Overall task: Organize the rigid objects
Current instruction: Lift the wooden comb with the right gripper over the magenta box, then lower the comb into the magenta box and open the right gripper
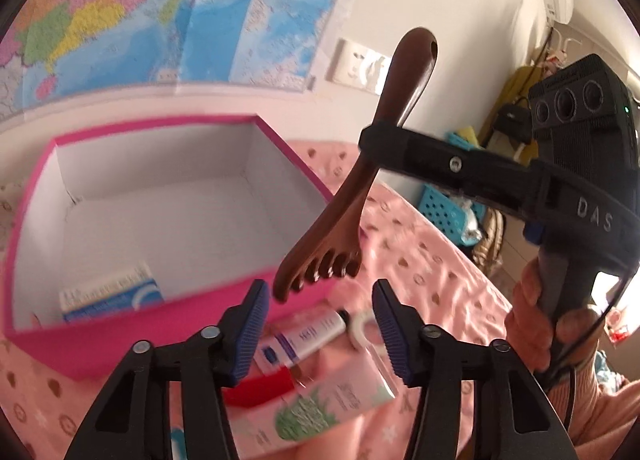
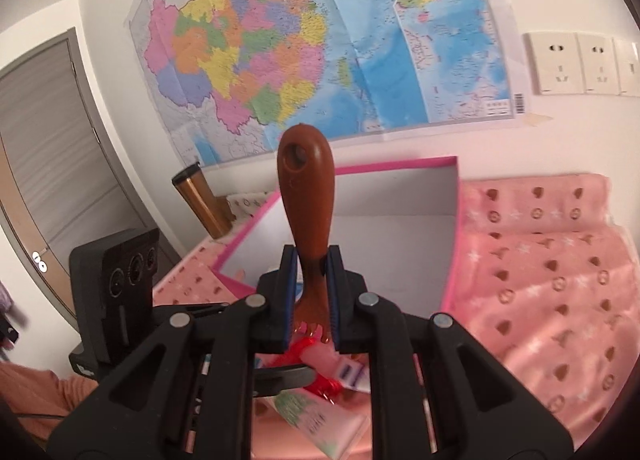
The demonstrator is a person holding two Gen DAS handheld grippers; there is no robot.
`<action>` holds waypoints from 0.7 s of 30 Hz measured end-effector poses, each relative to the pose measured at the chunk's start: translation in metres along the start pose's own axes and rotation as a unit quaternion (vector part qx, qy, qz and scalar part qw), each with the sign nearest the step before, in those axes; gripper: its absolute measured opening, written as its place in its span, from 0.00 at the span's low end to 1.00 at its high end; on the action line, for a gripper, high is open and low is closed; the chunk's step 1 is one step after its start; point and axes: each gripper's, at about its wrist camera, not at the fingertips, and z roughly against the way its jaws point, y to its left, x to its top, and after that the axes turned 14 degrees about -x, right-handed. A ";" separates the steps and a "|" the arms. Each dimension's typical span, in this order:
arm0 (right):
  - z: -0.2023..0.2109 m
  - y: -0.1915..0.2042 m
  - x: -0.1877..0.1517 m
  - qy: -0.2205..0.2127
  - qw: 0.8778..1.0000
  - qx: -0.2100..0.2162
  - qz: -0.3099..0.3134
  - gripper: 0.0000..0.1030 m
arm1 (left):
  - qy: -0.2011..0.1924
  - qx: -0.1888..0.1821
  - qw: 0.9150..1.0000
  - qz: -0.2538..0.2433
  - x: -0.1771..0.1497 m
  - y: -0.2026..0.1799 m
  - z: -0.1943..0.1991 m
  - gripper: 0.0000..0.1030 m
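Far left, in the left wrist view: open pink box (image 1: 160,316), cardboard, magenta outside, plain white inside, resting on the pink patterned cloth (image 1: 420,260). Inside, against the near wall, one small blue-and-white carton (image 1: 110,296); otherwise bare white floor. Beyond it, a colourful wall map (image 1: 120,11).

Centre foreground: left gripper (image 1: 320,324), jaws wide apart and holding nothing, ribbed blue pads facing each other. Below and between them, loose items waiting on the cloth: a white tube with blue label (image 1: 304,340), a pale green-printed tube (image 1: 320,408), something red (image 1: 260,386), blurred, not identifiable.

Right of centre: wooden scalp comb (image 1: 352,195), dark reddish-brown, polished, rounded handle with a hanging hole at the top, a row of stubby blunt teeth at the bottom. Held in the air above the box's near right corner, tilted, teeth downward. Clamped at the narrow neck by the right gripper (image 2: 312,300), jaws closed tight on both sides of the shaft.

Handling, as a judgement: stiff, light, solid wood, unlikely to break from a short drop; glossy finish probably slippery, so the waisted neck looks the safest hold, stopping it sliding either way. Teeth best left free.

Far right: wall sockets (image 2: 580,63) above more cloth.
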 end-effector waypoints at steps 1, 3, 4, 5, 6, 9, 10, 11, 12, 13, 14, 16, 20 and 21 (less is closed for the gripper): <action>-0.005 0.001 0.003 -0.001 1.000 0.004 -0.005 0.15 | -0.001 0.005 1.000 0.000 0.004 0.003 0.001 0.45; -0.011 0.002 0.007 -0.003 1.000 0.006 -0.009 0.15 | -0.006 0.015 1.000 0.001 0.010 0.007 0.003 0.41; -0.015 0.001 0.010 -0.004 1.000 0.006 -0.016 0.15 | -0.008 0.020 1.000 0.002 0.012 0.010 0.003 0.37; -0.019 -0.001 0.011 -0.004 1.000 0.006 -0.022 0.15 | -0.009 0.026 1.000 0.003 0.015 0.013 0.004 0.33; -0.024 -0.004 0.013 -0.001 0.999 0.009 -0.032 0.15 | -0.010 0.030 0.999 0.006 0.018 0.016 0.004 0.32; -0.038 -0.012 0.016 0.007 0.998 0.018 -0.058 0.15 | -0.011 0.038 0.999 0.014 0.024 0.024 0.003 0.30; -0.044 -0.014 0.016 0.010 0.998 0.018 -0.067 0.15 | -0.010 0.044 0.999 0.015 0.026 0.026 0.002 0.29; -0.049 -0.015 0.015 0.012 0.997 0.017 -0.070 0.15 | -0.010 0.047 0.999 0.017 0.028 0.029 0.001 0.29; -0.054 -0.016 0.015 0.016 0.997 0.015 -0.075 0.15 | -0.008 0.050 0.999 0.020 0.030 0.033 -0.001 0.29; -0.058 -0.018 0.014 0.019 0.996 0.016 -0.082 0.15 | -0.006 0.053 0.998 0.022 0.032 0.034 -0.002 0.29; -0.062 -0.019 0.014 0.022 0.996 0.018 -0.087 0.15 | -0.005 0.056 0.998 0.023 0.032 0.035 -0.002 0.29; -0.071 -0.024 0.012 0.029 0.994 0.014 -0.100 0.15 | -0.001 0.064 0.998 0.025 0.036 0.040 -0.005 0.29; -0.088 -0.034 0.007 0.053 0.992 0.004 -0.117 0.15 | 0.010 0.075 0.997 0.034 0.038 0.051 -0.014 0.28; -0.091 -0.035 0.006 0.060 0.991 0.000 -0.117 0.16 | 0.012 0.077 0.996 0.039 0.038 0.054 -0.017 0.28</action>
